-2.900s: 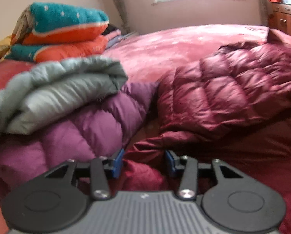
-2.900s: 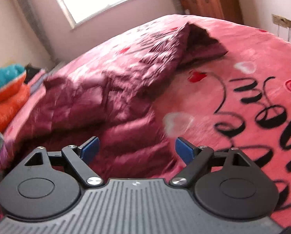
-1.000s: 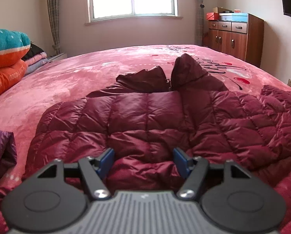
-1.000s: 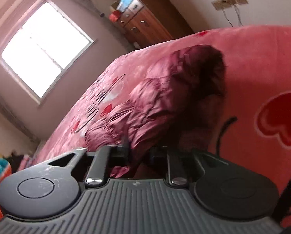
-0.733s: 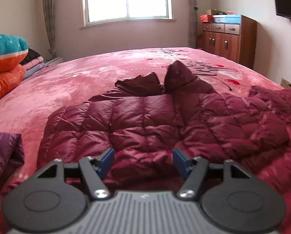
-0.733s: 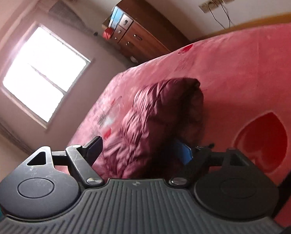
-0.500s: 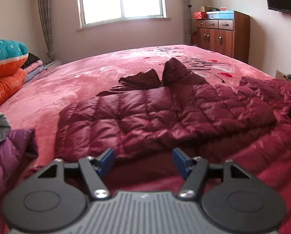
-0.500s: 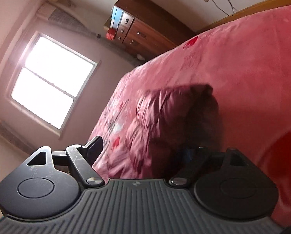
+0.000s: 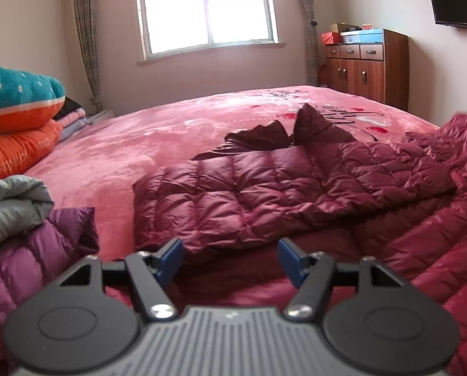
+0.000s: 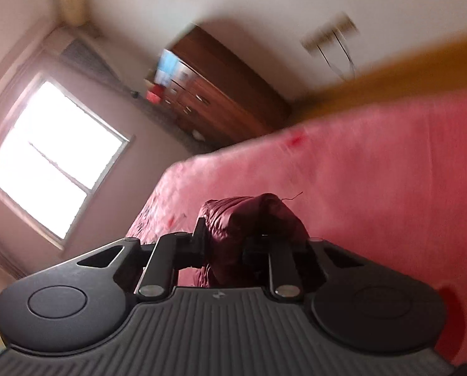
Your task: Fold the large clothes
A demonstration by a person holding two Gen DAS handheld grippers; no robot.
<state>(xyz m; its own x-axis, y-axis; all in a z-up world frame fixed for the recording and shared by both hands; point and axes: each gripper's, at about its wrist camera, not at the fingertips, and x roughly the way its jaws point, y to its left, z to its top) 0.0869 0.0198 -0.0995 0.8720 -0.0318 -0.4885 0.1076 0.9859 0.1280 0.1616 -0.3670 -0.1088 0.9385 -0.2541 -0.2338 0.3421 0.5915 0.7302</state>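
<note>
A dark red quilted down jacket (image 9: 264,194) lies spread on the pink bedspread (image 9: 123,147), hood end toward the window. My left gripper (image 9: 230,260) hovers over its near hem. Its blue pads (image 9: 170,258) stand wide apart and press on nothing. In the right wrist view, my right gripper (image 10: 233,241) has a bunched end of the same jacket (image 10: 252,216) between its jaws. The jaws are closing and the fingers (image 10: 200,235) press on the fabric. That bunch is lifted above the bedspread (image 10: 374,172). The view is blurred and tilted.
A folded grey jacket (image 9: 11,203) rests on a purple one (image 9: 45,250) at the near left. Teal and orange quilts (image 9: 14,119) are stacked behind them. A wooden cabinet (image 9: 368,65) stands by the far right wall. The bed's wooden edge (image 10: 390,75) shows on the right.
The left gripper has drawn back, and the jacket now lies flatter and farther off. The right gripper opened wide, then closed on the jacket's end and rose, tilting upward.
</note>
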